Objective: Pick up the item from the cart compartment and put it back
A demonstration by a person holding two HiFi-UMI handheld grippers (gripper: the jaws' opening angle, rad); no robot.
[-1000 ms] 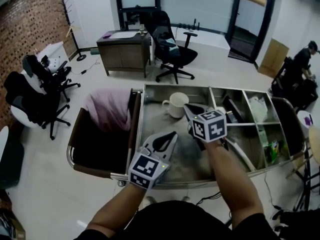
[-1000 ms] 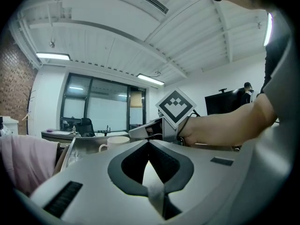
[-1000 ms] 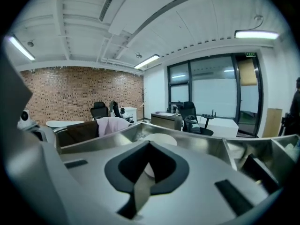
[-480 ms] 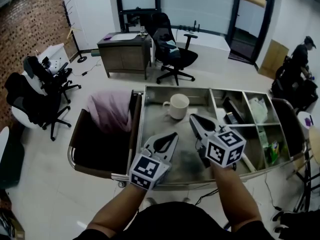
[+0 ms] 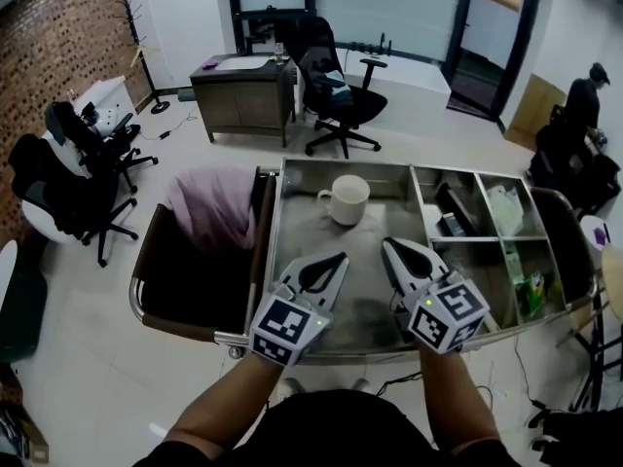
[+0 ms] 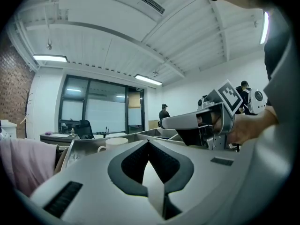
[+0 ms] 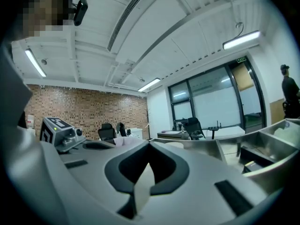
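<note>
A white mug point(image 5: 348, 198) stands upright at the far side of the steel cart's large tray point(image 5: 292, 212); it also shows low in the left gripper view as the mug point(image 6: 112, 144). My left gripper point(image 5: 340, 258) hovers over the tray's near half, shut and empty, its tip point(image 6: 149, 142) aimed toward the mug. Beside it my right gripper point(image 5: 387, 243) is also shut with nothing in it, tip point(image 7: 149, 143) closed. Both grippers sit well short of the mug. The right-hand compartments hold a black item point(image 5: 451, 210), a white bag point(image 5: 506, 207) and a green packet point(image 5: 531, 290).
A pink cloth point(image 5: 209, 207) lies in the dark bag hung on the cart's left end. Office chairs point(image 5: 336, 90) and a desk point(image 5: 243, 86) stand beyond the cart, more chairs point(image 5: 68, 183) to the left. A person point(image 5: 584, 115) stands at the far right.
My right gripper has pulled back from beside the mug and the compartment divider toward the tray's near edge, still shut and empty. The left gripper and the mug have stayed put.
</note>
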